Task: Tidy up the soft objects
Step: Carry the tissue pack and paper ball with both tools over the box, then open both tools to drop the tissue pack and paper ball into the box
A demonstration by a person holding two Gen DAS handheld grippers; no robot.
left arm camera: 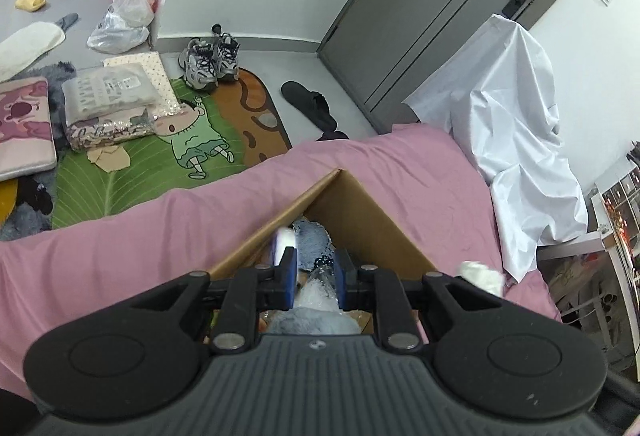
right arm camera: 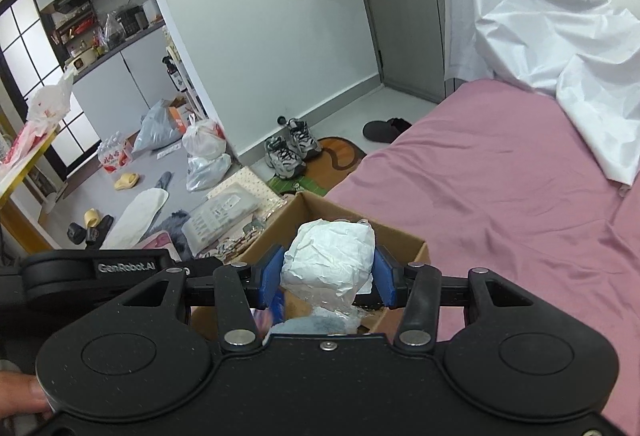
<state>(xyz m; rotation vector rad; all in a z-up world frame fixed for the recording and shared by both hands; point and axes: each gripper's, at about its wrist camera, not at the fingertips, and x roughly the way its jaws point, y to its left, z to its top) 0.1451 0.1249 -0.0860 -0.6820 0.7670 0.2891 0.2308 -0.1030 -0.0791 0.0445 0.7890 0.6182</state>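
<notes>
A brown cardboard box point(left arm camera: 360, 220) stands open on the pink bed point(left arm camera: 140, 236); it also shows in the right wrist view point(right arm camera: 320, 205). It holds a grey fluffy item point(left arm camera: 314, 242) and clear plastic wrap point(left arm camera: 318, 286). My left gripper point(left arm camera: 316, 274) reaches into the box, its blue pads narrowly apart around the plastic wrap. My right gripper point(right arm camera: 326, 270) is shut on a white crumpled soft bundle point(right arm camera: 330, 260) and holds it above the box. The bundle shows in the left wrist view point(left arm camera: 482, 276) at the right.
A white sheet point(left arm camera: 516, 139) is draped at the bed's far end. On the floor lie a cartoon mat point(left arm camera: 160, 155), packaged bedding point(left arm camera: 108, 103), sneakers point(left arm camera: 210, 61), a black slipper point(left arm camera: 308, 107) and plastic bags point(left arm camera: 128, 15). A grey door point(left arm camera: 420, 11) stands beyond.
</notes>
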